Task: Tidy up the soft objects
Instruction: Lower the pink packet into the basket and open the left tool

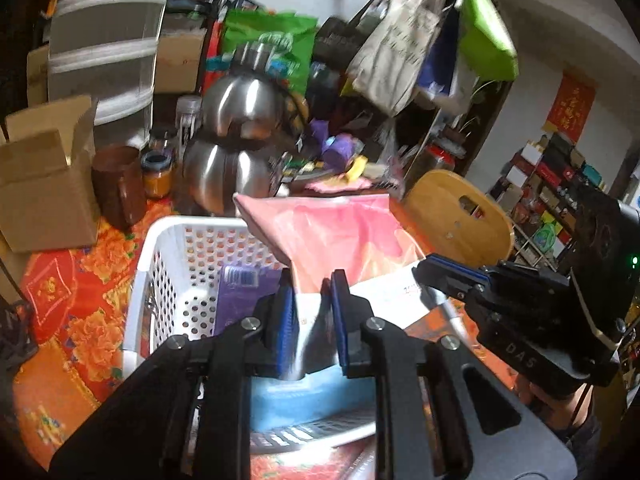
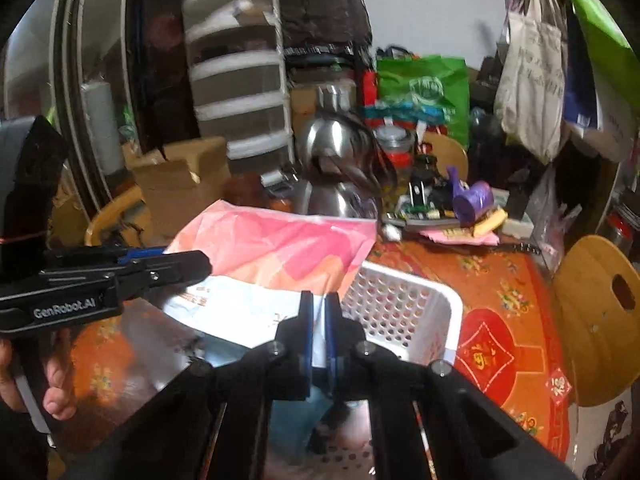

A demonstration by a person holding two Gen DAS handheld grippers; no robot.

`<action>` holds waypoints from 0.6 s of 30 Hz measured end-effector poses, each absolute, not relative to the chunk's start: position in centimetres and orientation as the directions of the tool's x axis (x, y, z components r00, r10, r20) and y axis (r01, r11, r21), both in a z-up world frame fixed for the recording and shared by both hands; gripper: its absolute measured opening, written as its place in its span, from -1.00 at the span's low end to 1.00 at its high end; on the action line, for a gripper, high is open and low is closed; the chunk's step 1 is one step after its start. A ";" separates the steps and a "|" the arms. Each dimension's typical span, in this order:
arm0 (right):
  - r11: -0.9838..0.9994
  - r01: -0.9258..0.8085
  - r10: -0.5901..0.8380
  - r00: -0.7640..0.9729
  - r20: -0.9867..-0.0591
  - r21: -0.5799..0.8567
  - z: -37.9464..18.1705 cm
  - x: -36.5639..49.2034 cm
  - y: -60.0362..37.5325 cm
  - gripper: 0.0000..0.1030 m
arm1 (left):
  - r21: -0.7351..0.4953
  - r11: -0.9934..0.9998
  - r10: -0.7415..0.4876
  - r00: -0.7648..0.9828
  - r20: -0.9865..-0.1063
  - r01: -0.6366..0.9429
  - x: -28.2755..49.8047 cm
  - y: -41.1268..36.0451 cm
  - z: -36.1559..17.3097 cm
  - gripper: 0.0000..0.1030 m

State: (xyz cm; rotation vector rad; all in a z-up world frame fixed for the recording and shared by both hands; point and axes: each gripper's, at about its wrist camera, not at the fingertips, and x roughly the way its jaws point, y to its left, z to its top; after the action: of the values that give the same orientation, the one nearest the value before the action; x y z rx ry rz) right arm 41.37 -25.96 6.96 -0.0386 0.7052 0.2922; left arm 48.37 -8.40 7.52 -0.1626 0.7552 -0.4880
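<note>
A soft pack in pink, white and pale blue plastic [image 1: 340, 232] hangs over a white perforated basket [image 1: 160, 236]. My left gripper [image 1: 314, 280] is shut on the pack's near edge, with the film pinched between its blue pads. My right gripper [image 1: 428, 271] comes in from the right, shut on the same pack. The right wrist view has that right gripper [image 2: 319, 306] pinching the pack [image 2: 280, 248] beside the basket [image 2: 444, 304], and the left gripper [image 2: 200, 266] at the pack's left side. A purple pack [image 1: 240, 292] lies in the basket.
The table wears a red and orange floral cloth [image 1: 92, 280]. Behind the basket stand steel kettles [image 1: 236, 120], a brown jar [image 1: 118, 186] and a cardboard box [image 1: 44, 184]. A wooden chair back [image 2: 600, 320] is at the right. A hand [image 2: 56, 380] holds the left gripper.
</note>
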 end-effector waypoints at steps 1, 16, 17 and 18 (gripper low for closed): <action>0.960 -0.272 0.245 0.717 -0.652 0.063 6.3 41.7 -26.1 -0.92 | -0.303 0.883 -0.468 0.622 -0.629 0.358 48.9 -8.5 6.7 -0.65; 0.972 -0.222 0.212 0.693 -0.689 0.077 3.7 41.9 -27.4 0.25 | -0.192 0.932 -0.348 0.611 -0.711 0.308 49.5 -8.9 3.1 0.46; 0.971 -0.223 0.217 0.695 -0.685 0.081 3.8 41.5 -27.5 0.26 | -0.183 0.937 -0.335 0.617 -0.712 0.298 49.2 -8.8 3.2 0.47; 0.971 -0.223 0.220 0.696 -0.683 0.085 3.9 41.3 -27.6 0.32 | -0.178 0.940 -0.327 0.623 -0.711 0.290 48.8 -8.6 3.3 0.47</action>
State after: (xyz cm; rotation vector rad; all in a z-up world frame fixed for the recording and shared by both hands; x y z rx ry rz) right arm 41.30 -27.60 3.94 -0.0047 0.7617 0.2472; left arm 48.83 -8.63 3.32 -0.0478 0.8258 -0.3547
